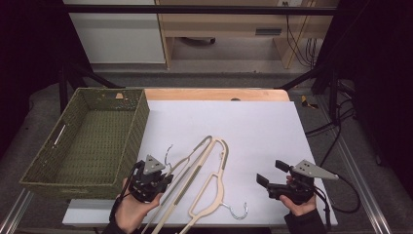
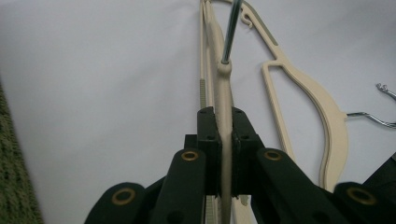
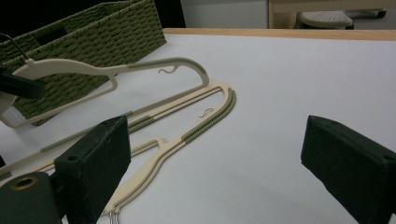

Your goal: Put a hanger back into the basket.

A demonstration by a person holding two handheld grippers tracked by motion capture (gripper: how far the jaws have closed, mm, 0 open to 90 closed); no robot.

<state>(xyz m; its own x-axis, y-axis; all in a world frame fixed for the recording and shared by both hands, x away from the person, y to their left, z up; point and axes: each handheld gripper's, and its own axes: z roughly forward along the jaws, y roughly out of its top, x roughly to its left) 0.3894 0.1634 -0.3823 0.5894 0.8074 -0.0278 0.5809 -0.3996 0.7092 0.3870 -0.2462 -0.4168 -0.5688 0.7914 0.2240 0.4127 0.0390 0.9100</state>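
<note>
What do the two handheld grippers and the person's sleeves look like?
Both the left gripper and the right gripper are black, each with a grey three-cornered plate on top and block-shaped jaws. Brass-coloured rings mark the pivots. A black cable trails from the right one. Sleeves are dark.

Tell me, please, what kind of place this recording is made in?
Probably a lab or workshop bench set up for recording. A white board covers the table, a dark metal frame surrounds it, and loose cables lie on the floor beside it.

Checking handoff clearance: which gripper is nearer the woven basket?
Left. The left gripper sits just off the near right corner of the basket, clamped on a hanger; the right gripper is across the table, open.
</note>
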